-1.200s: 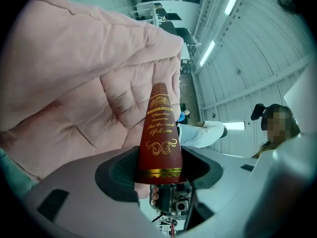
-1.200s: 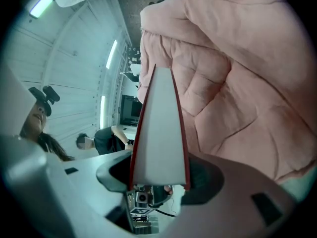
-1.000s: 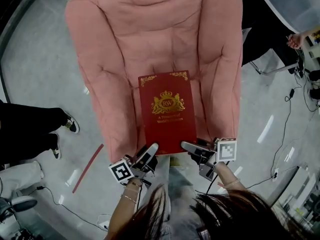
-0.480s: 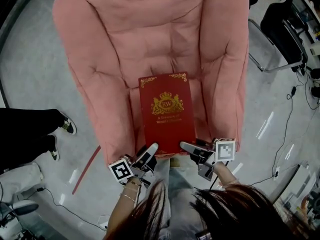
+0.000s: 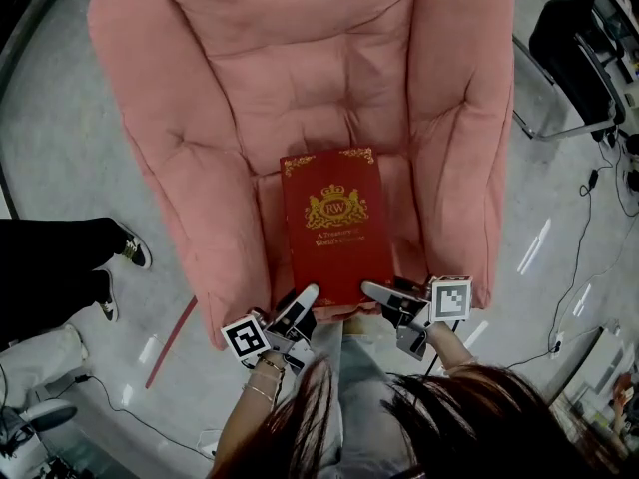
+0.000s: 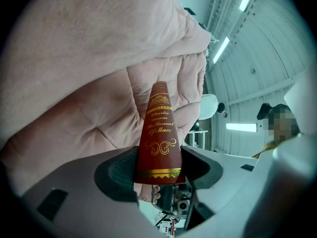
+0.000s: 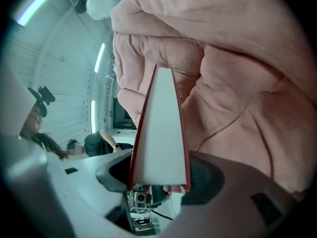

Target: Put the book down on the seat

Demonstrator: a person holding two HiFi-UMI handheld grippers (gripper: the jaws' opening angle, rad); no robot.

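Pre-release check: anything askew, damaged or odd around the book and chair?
Nothing serious. The red book is closed and intact, clamped at its near corners by the left gripper and right gripper over the pink armchair. Only stray item: a red strip lying on the floor beside the chair.

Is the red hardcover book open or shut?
Shut: the red hardcover book shows only its front cover, both covers flat against the white pages.

The red gold-crested hardback book [image 5: 335,226] has sunk closer to the padded pink armchair [image 5: 300,78], which now spreads wider across the top of the frame, and a black office chair [image 5: 579,38] has replaced the dark-clothed person at upper right.
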